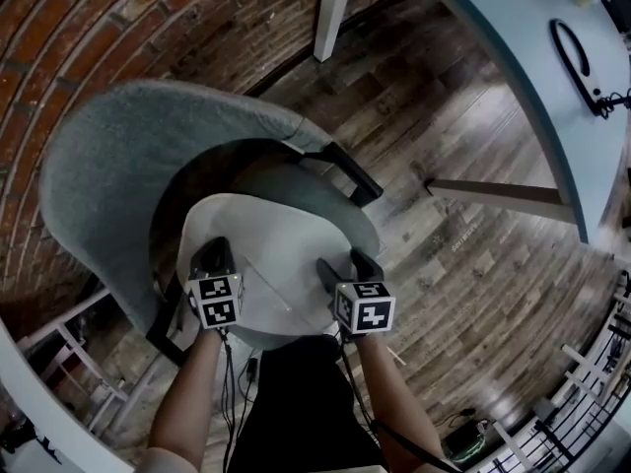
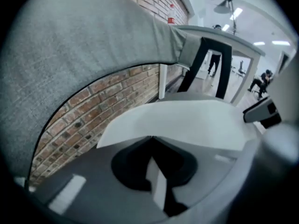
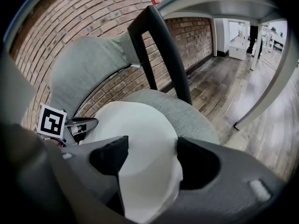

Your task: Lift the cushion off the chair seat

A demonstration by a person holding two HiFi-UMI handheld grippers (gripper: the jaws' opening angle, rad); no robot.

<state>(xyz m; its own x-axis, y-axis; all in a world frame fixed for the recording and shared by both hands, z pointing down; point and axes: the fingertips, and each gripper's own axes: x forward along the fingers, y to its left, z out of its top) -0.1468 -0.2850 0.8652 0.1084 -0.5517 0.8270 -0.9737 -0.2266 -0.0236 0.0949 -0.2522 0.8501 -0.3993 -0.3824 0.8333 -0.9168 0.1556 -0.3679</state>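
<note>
Cushion: the white round cushion lies flat on the chair seat and covers most of it. A grey crescent of seat shows past its far edge. Nothing I can see suggests it has left the seat yet.

Left gripper: the left gripper sits at the front edge of the seat, on its left half. The jaws are clamped together, and a thin white strip of the cushion's rim is pinched flat between them. The pinch is right at the rim, likely because that is the only part thin enough to bite.

Right gripper: the right gripper is at the front edge of the seat, on its right half. Its jaws stand wide apart and straddle the cushion's rim. The soft white edge bulges into the gap, but the pads do not look to be squeezing it, so I judge there is no hold on this side.

Why two holds: a floppy pad gripped on one side only would sag and drag. Spacing the grippers across the front of the seat should let it rise level.

Tilt: both grippers point steeply down at the seat's front edge, which puts one jaw above the rim and one below.

Step in hand: securing the second grip, with the lift to follow.

Risk: if the right jaws close on too shallow a bite, the rim may slip out as the cushion comes off the seat.
</note>
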